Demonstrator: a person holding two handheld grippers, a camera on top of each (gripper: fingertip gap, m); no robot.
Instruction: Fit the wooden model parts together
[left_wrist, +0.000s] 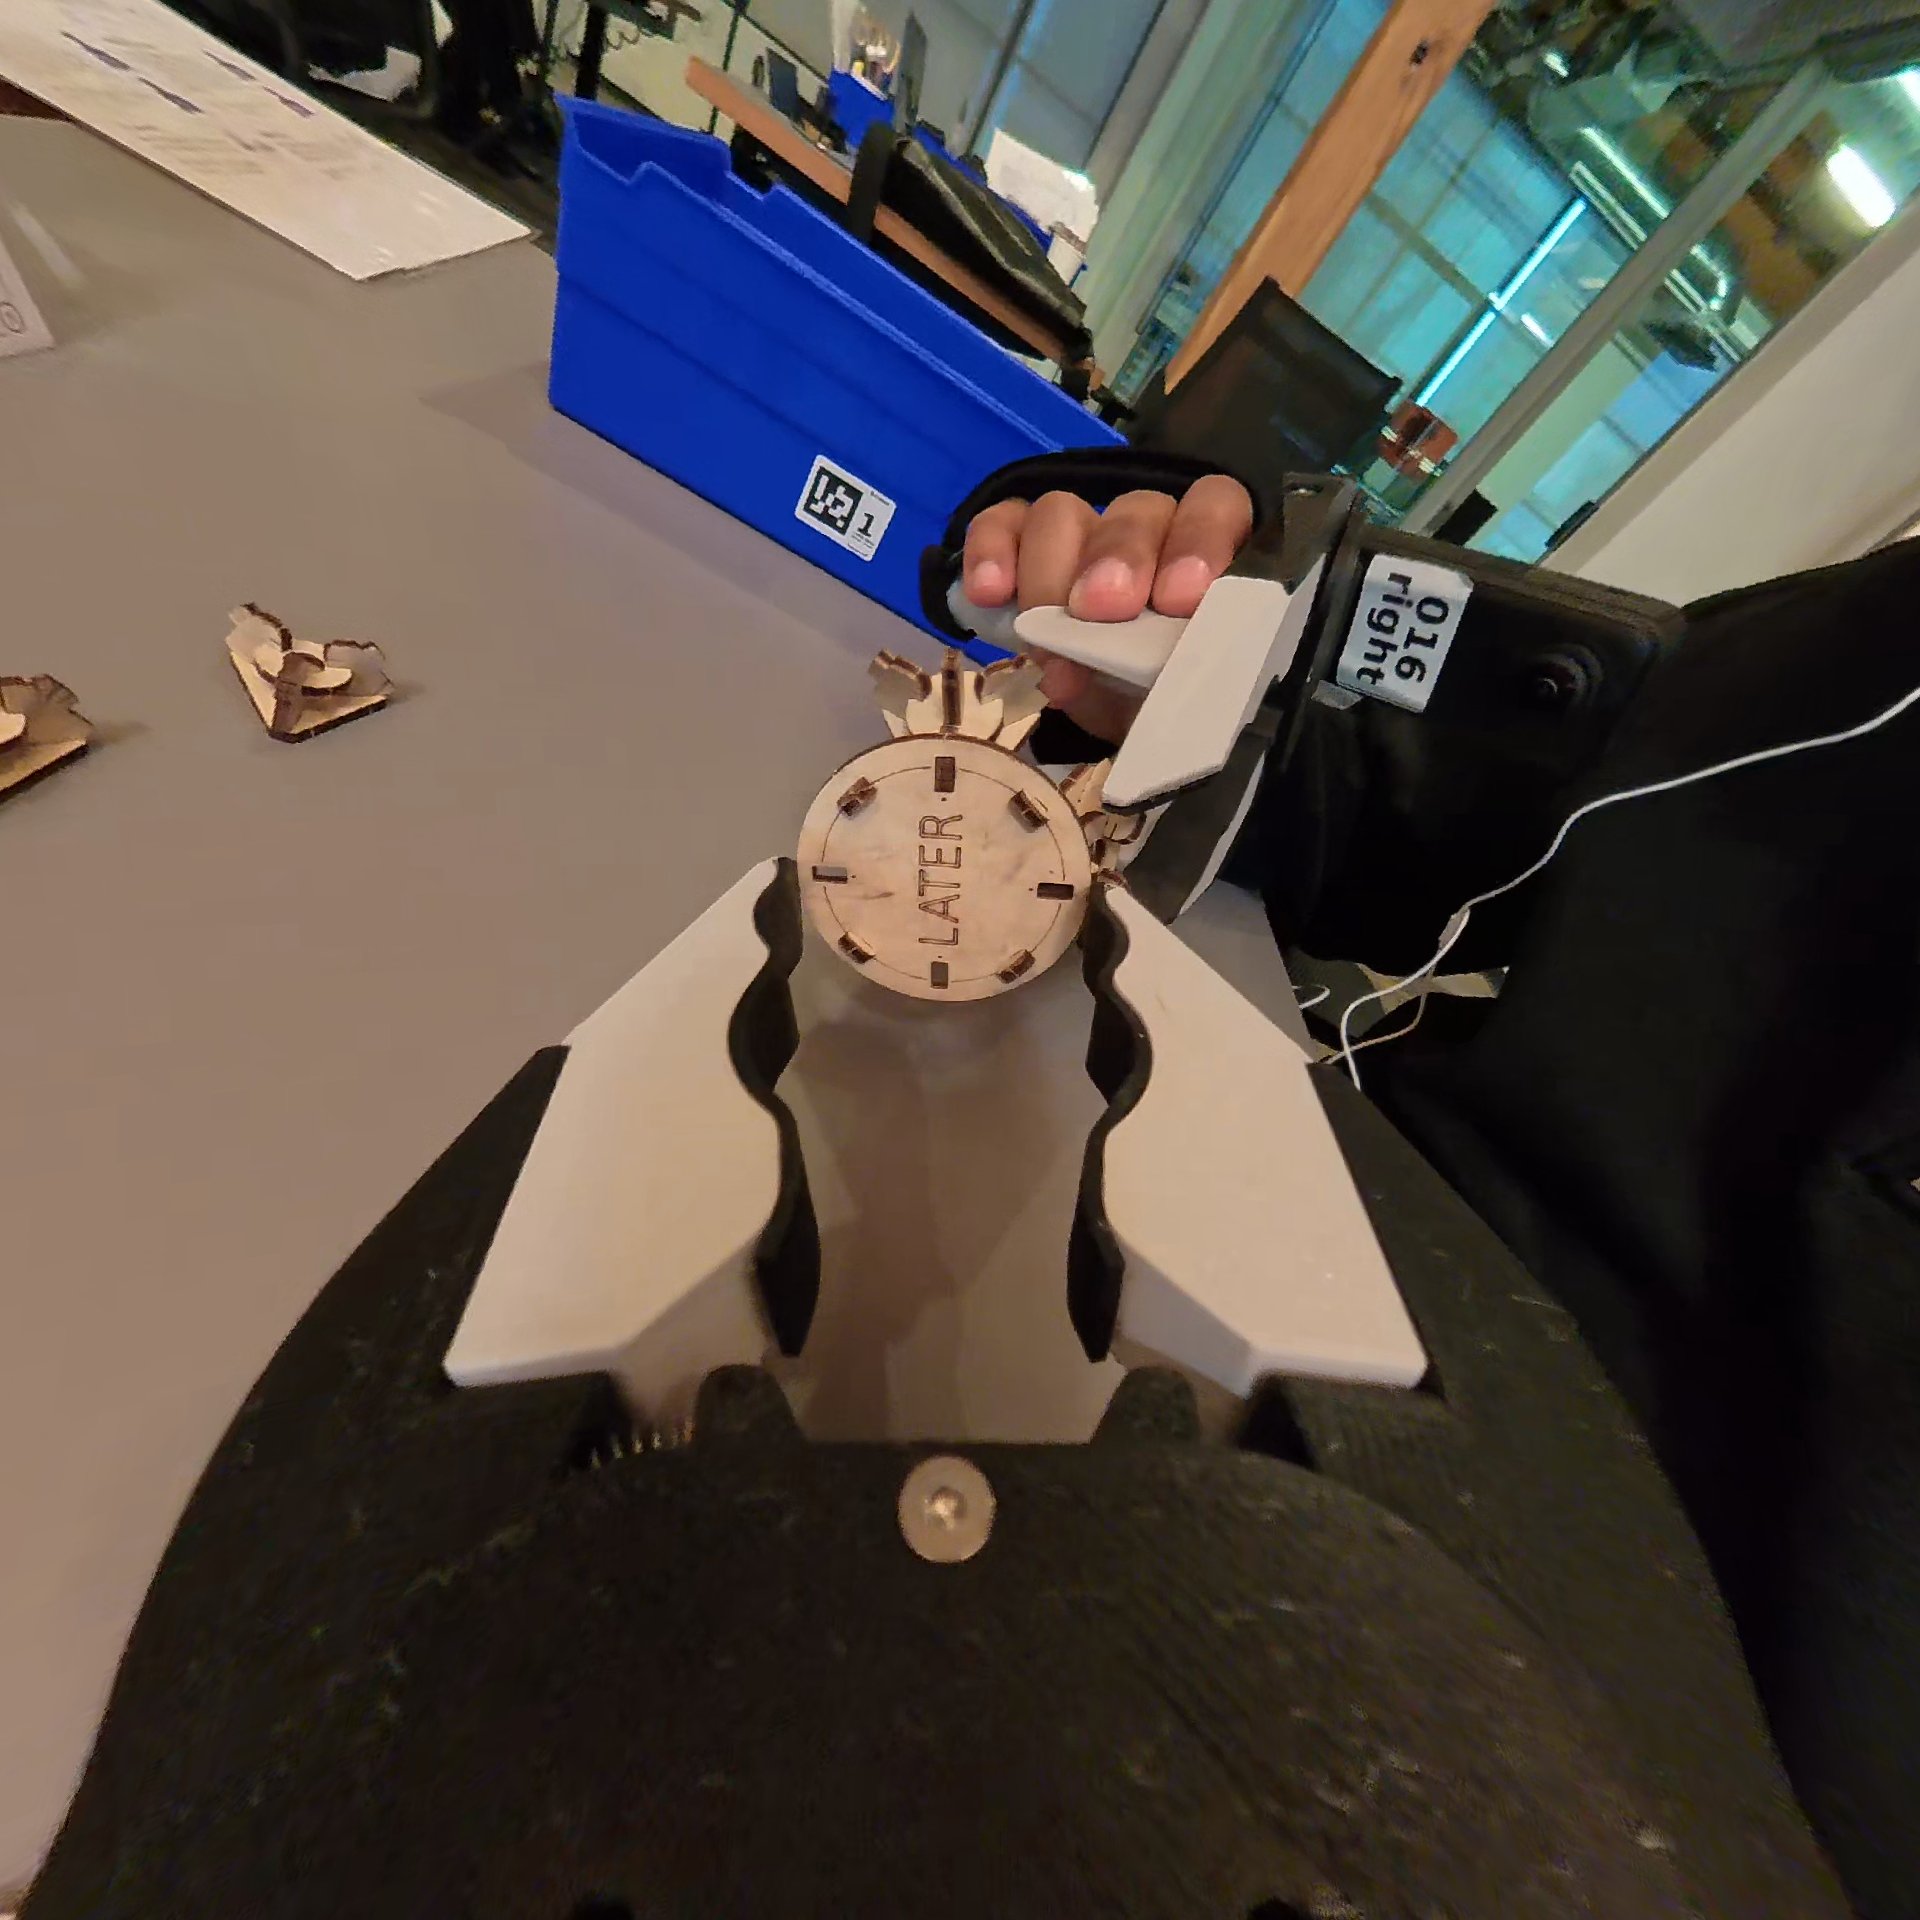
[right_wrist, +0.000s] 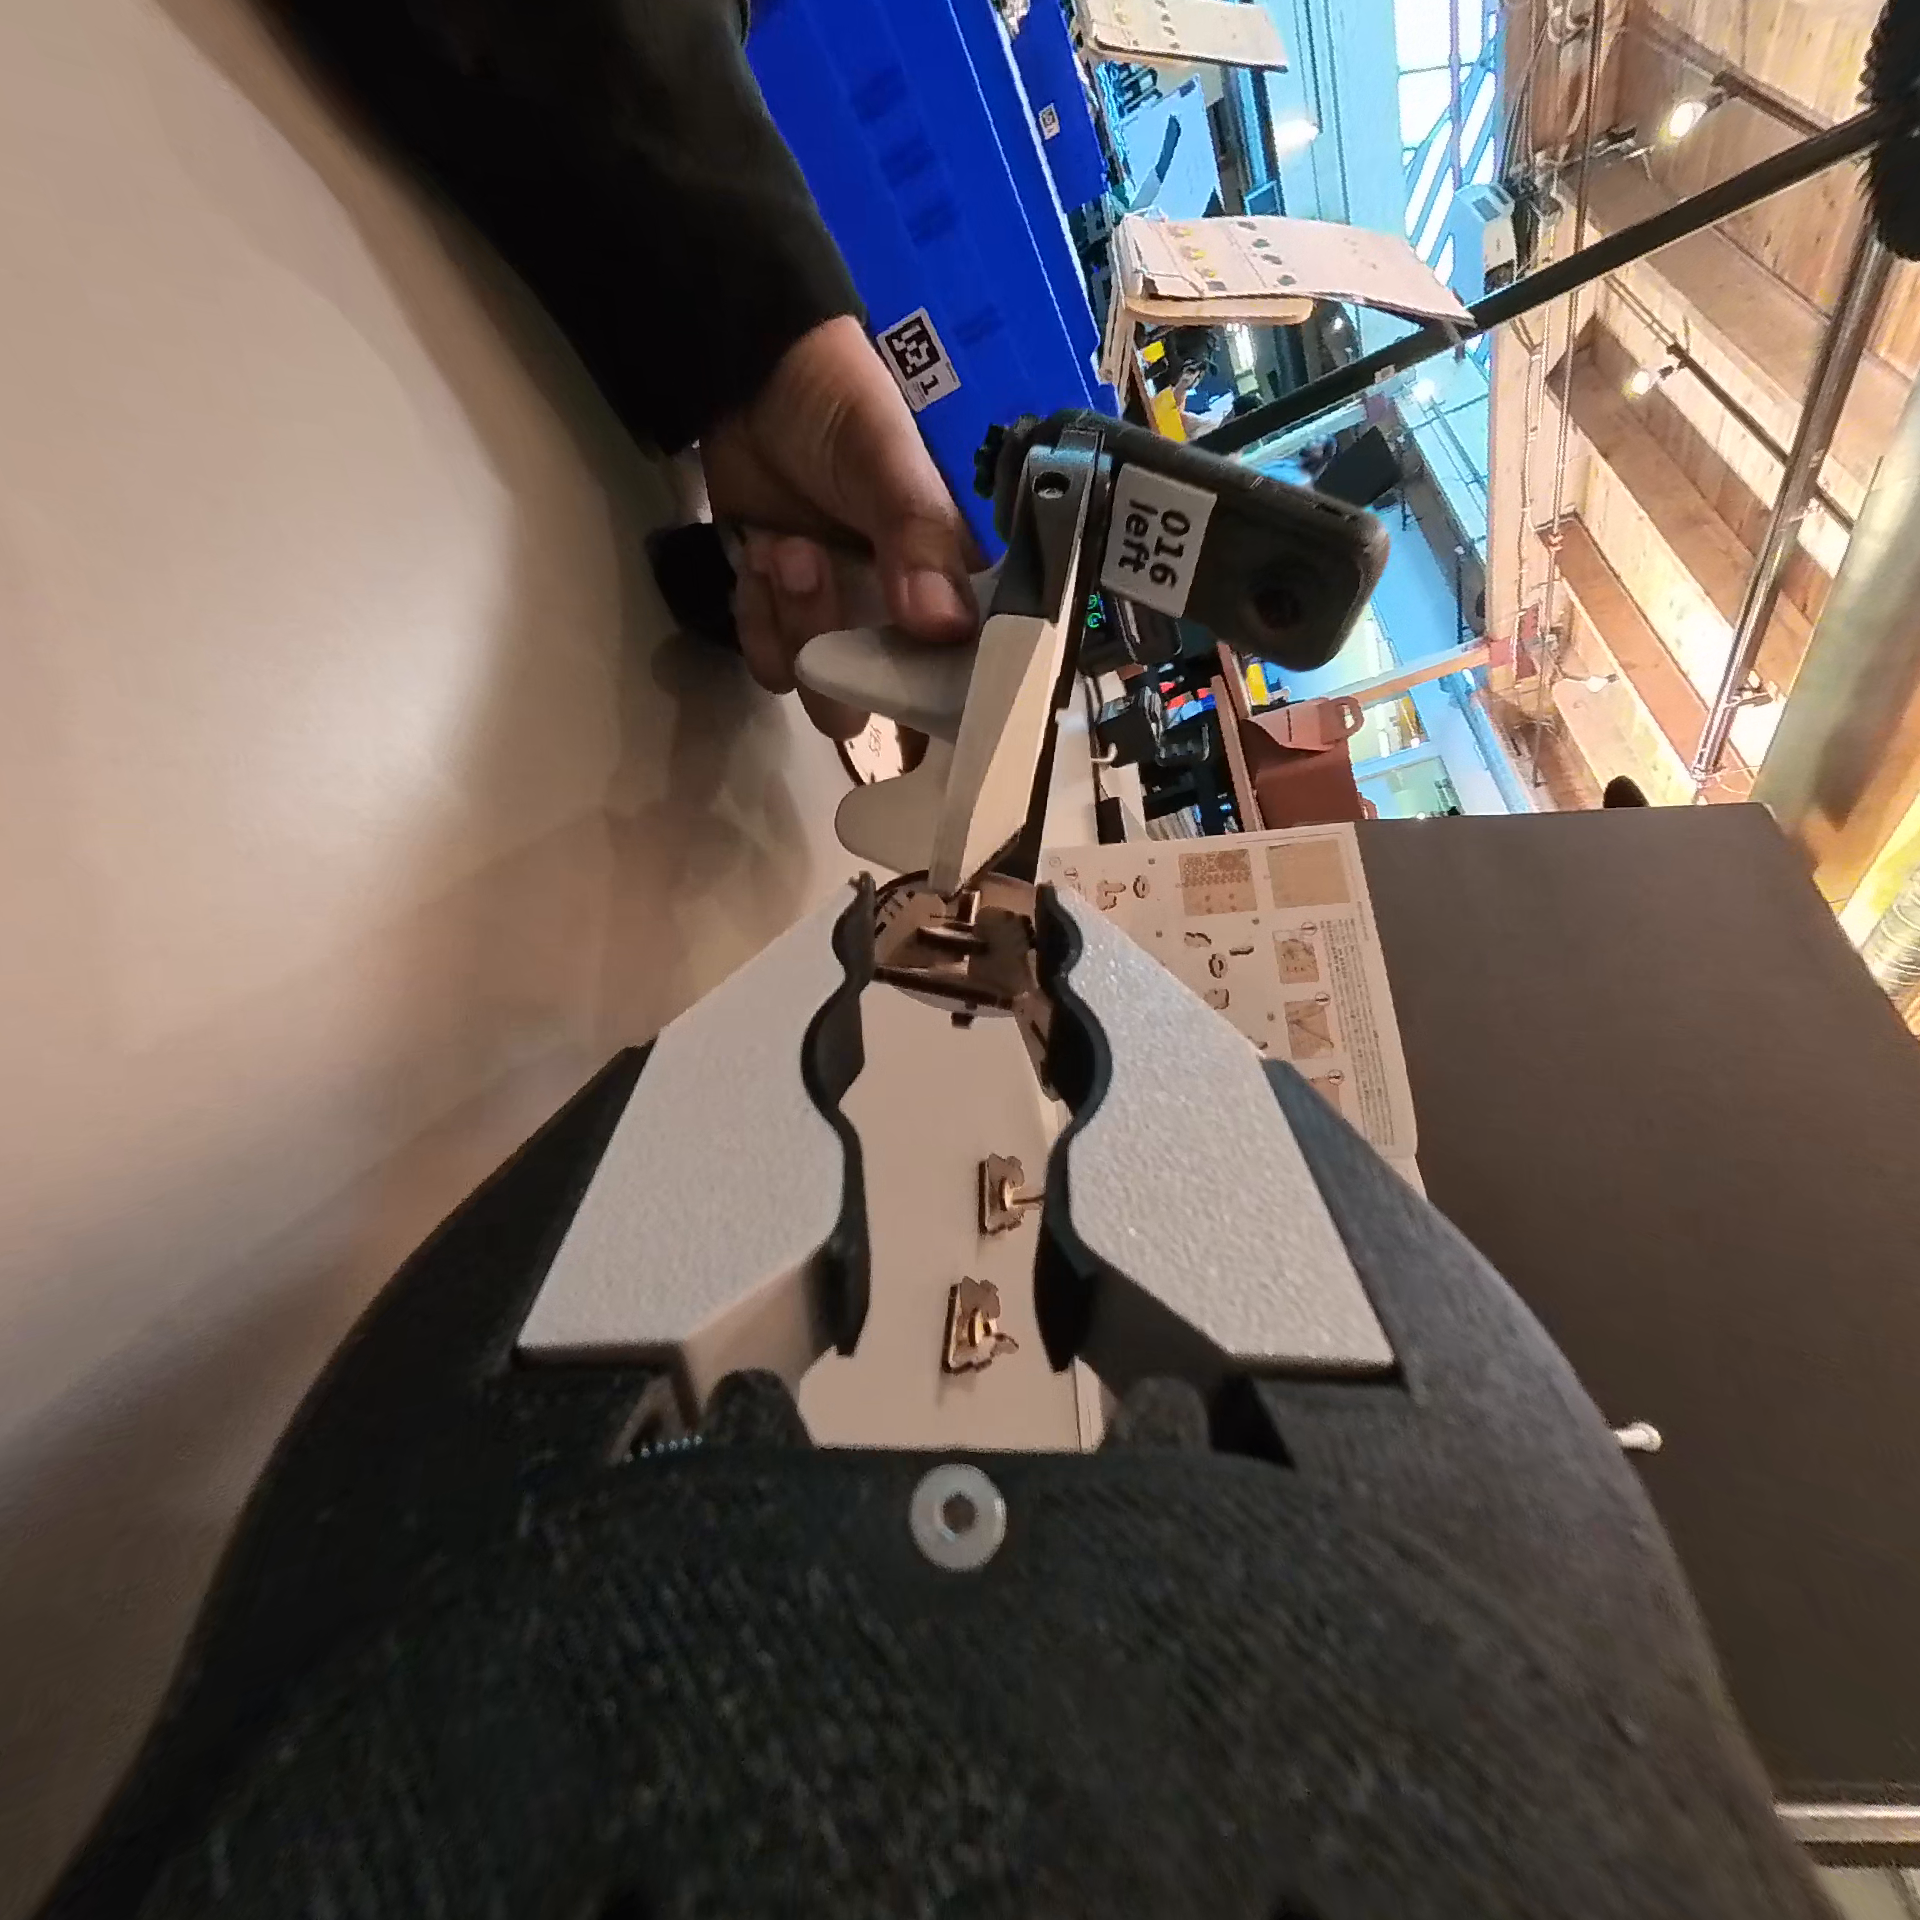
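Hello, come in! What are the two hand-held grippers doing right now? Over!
Left hand-held gripper clamped on round wooden disc. Right hand-held gripper gripping wooden pieces on disc's far side. Blue bin behind, loose wooden parts aside.

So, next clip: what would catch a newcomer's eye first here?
A round wooden disc with slots and engraved writing, part of a laser-cut wooden assembly, sits between the fingertips of the left gripper. The right gripper closes in on the same assembly's petal-like pieces from the side. Behind stands a blue bin, with loose wooden pieces on the grey table.
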